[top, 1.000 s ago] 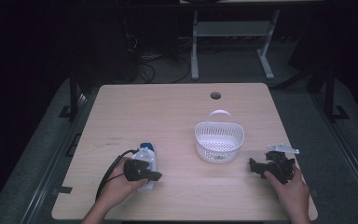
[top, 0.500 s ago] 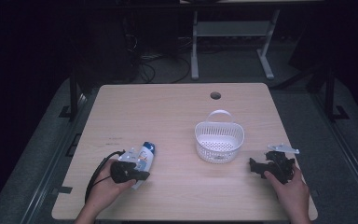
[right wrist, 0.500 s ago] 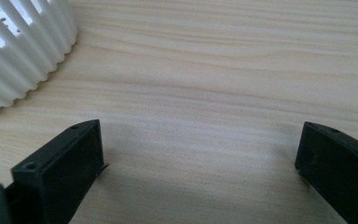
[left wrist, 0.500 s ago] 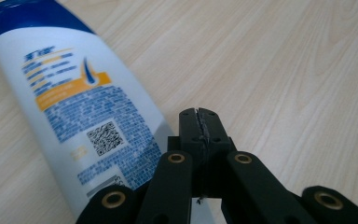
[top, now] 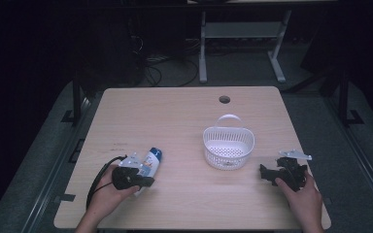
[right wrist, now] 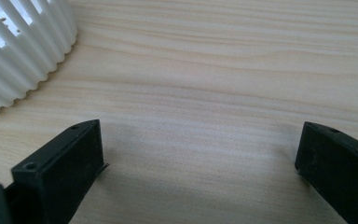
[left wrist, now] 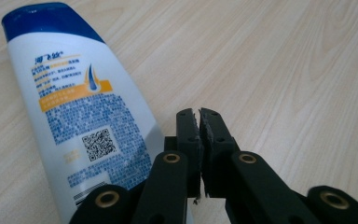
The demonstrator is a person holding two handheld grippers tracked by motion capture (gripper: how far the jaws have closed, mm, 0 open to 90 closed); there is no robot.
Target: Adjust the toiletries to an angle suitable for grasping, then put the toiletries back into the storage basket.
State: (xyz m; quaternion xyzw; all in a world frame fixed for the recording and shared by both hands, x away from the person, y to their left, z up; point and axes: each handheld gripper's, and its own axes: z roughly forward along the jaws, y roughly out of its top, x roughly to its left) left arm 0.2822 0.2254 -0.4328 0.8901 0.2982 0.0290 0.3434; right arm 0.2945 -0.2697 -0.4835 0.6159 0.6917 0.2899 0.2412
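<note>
A white shampoo bottle (top: 151, 159) with a blue cap lies flat on the wooden table (top: 175, 116), near the front left. In the left gripper view the bottle (left wrist: 79, 107) shows its printed label and lies just left of the jaws. My left gripper (top: 144, 182) rests beside the bottle's lower end; its jaws (left wrist: 200, 116) are shut with nothing between them. A white slotted basket (top: 209, 145) with a handle stands right of centre. My right gripper (top: 263, 171) sits low on the table to the basket's right, open (right wrist: 200, 154), with bare wood between its jaws.
The basket's ribbed wall (right wrist: 18, 56) is close at the upper left in the right gripper view. A round cable hole (top: 224, 99) lies at the table's far side. A desk frame and cables stand on the dark floor beyond.
My left gripper has drawn back to the left and toward the person, off the bottle, which stays lying where it was. The right gripper has not moved.
</note>
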